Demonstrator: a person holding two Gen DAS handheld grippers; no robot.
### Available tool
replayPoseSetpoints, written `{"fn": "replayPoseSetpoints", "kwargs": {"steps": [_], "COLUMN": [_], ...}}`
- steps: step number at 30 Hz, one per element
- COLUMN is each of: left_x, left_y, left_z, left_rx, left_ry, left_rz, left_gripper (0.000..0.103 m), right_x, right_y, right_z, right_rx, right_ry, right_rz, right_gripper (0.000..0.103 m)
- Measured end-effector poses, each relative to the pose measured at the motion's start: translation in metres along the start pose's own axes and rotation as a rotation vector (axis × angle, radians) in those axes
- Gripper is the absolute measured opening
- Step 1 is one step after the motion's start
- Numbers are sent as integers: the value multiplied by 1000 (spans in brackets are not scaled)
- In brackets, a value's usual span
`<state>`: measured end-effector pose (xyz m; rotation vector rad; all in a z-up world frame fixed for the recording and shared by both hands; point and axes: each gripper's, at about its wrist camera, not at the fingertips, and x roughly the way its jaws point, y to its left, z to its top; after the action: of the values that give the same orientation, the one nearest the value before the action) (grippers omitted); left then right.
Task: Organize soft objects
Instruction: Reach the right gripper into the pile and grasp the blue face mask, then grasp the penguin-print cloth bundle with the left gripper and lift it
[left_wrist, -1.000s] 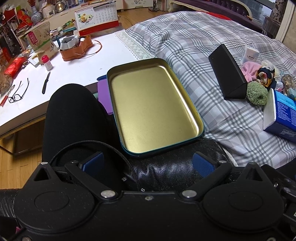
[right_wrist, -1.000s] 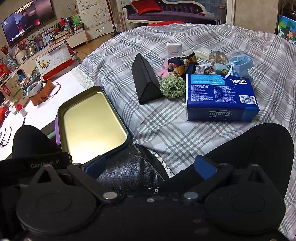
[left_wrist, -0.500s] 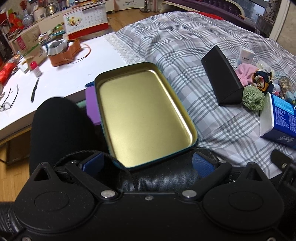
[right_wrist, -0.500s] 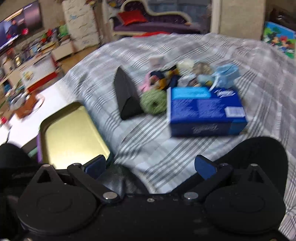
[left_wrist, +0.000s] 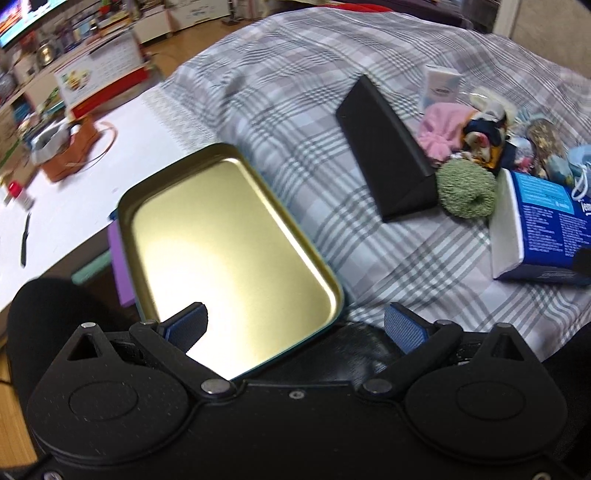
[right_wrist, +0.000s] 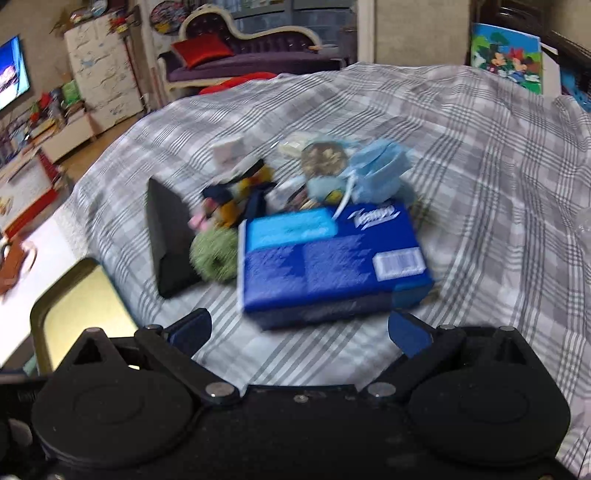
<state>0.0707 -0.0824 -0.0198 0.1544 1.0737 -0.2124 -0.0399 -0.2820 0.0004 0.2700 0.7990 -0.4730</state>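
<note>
A gold metal tray (left_wrist: 229, 236) lies on the plaid bed cover, also at the left edge of the right wrist view (right_wrist: 74, 310). My left gripper (left_wrist: 295, 325) is open and empty over the tray's near end. A pile of soft things lies beyond: a green scrunchie (left_wrist: 467, 190) (right_wrist: 214, 253), a pink scrunchie (left_wrist: 443, 129), a patterned cloth (left_wrist: 484, 133) and a blue face mask (right_wrist: 380, 173). My right gripper (right_wrist: 299, 332) is open and empty, just short of the blue tissue pack (right_wrist: 332, 262).
A black triangular case (left_wrist: 384, 147) (right_wrist: 166, 240) lies between the tray and the pile. A small white box (left_wrist: 441, 88) stands behind the pile. A white desk (left_wrist: 92, 184) with clutter borders the bed on the left.
Both grippers have moved forward and up over the bed. The right gripper has closed in on the tissue pack and the pile; the person's knees have dropped out of its view.
</note>
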Motion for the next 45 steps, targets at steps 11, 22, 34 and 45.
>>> {"fn": "replayPoseSetpoints", "kwargs": {"steps": [11, 22, 34, 45], "left_x": [10, 13, 21, 37], "left_y": [-33, -44, -73, -121], "left_z": [35, 79, 99, 141], "left_rx": [80, 78, 140, 216], "left_ry": [20, 6, 12, 26], "left_rz": [-68, -76, -90, -154], "left_gripper": [98, 98, 98, 98], "right_x": [22, 50, 93, 100], "right_y": [-56, -91, -90, -107], "right_z": [84, 161, 136, 126], "right_rx": [131, 179, 217, 275], "right_ry": [-46, 58, 203, 222], "right_rz": [-9, 38, 55, 88], "right_gripper": [97, 98, 99, 40]}}
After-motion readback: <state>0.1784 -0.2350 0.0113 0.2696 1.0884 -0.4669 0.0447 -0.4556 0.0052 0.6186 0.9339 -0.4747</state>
